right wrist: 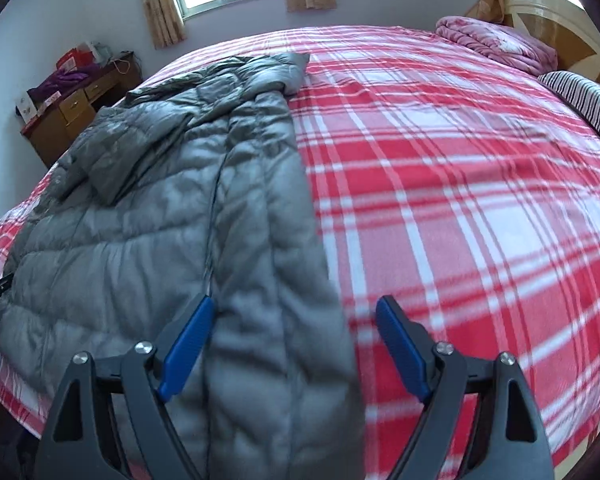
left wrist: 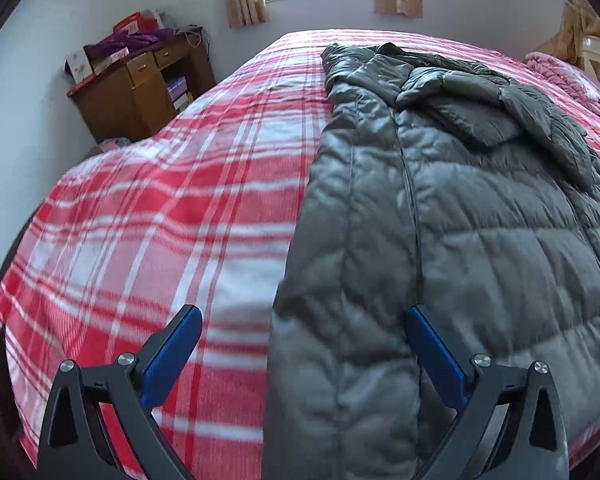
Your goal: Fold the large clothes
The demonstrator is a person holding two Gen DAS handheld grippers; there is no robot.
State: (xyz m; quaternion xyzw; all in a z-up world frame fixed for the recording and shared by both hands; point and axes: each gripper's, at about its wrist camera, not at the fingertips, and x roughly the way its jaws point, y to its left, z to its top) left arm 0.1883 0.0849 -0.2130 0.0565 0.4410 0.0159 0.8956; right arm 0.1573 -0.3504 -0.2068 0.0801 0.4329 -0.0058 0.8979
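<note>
You get nothing legible here: the boxes point(left wrist: 80, 65) on the wooden desk point(left wrist: 140, 88) carry printing, but it is too small to read.

jacket point(left wrist: 440, 200) on bed point(left wrist: 160, 200) | pillow point(right wrist: 584, 108) at headboard point(right wrist: 548, 8)

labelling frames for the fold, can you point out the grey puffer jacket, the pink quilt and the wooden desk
grey puffer jacket point(right wrist: 172, 216): right wrist view, on its quilted body.
pink quilt point(right wrist: 496, 44): right wrist view, on the folded bundle's top, by the headboard.
wooden desk point(left wrist: 140, 92): left wrist view, on its front, below the drawers.
</note>
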